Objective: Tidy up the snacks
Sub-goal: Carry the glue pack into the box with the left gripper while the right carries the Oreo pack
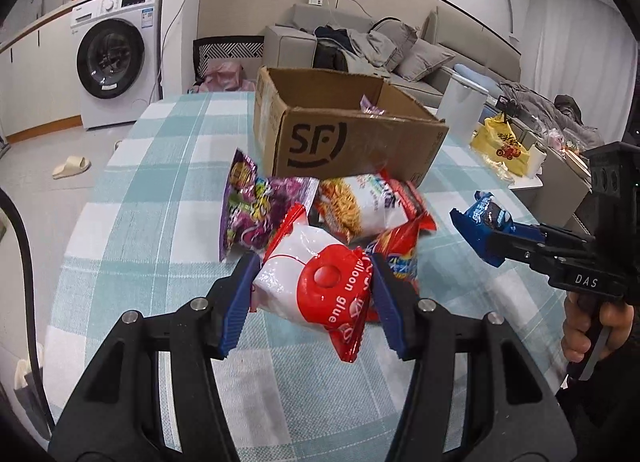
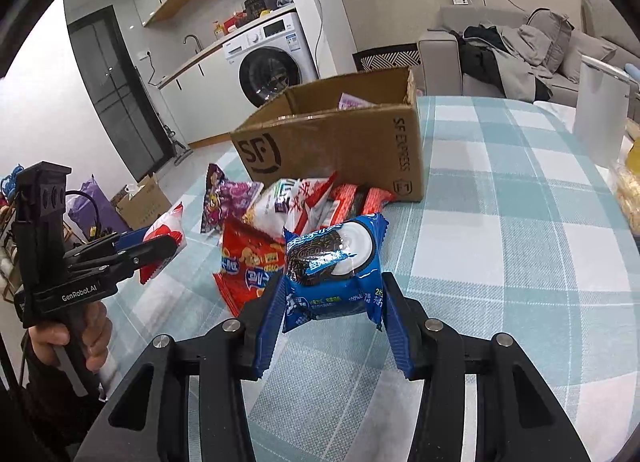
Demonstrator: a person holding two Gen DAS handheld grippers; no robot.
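Note:
My left gripper (image 1: pixel 312 290) is shut on a red and white packet (image 1: pixel 316 282) marked "balloon glue", held above the table. That packet (image 2: pixel 166 236) and the left gripper (image 2: pixel 156 246) also show at the left of the right wrist view. My right gripper (image 2: pixel 328 310) is shut on a blue Oreo packet (image 2: pixel 336 266), lifted off the cloth. In the left wrist view the Oreo packet (image 1: pixel 486 218) hangs from the right gripper (image 1: pixel 496 238) at the right. An open cardboard box (image 1: pixel 344 130) marked SF stands behind a pile of snack packets (image 1: pixel 352 206), with a purple packet (image 1: pixel 370 106) inside.
The table wears a teal and white checked cloth (image 1: pixel 160 230). A purple snack bag (image 1: pixel 256 206), a noodle-snack bag (image 1: pixel 360 202) and red packets (image 2: pixel 248 262) lie before the box (image 2: pixel 340 142). A white container (image 1: pixel 460 102) and yellow bag (image 1: pixel 500 146) sit at the far right. A washing machine (image 1: pixel 116 58) and sofa (image 1: pixel 400 50) stand beyond.

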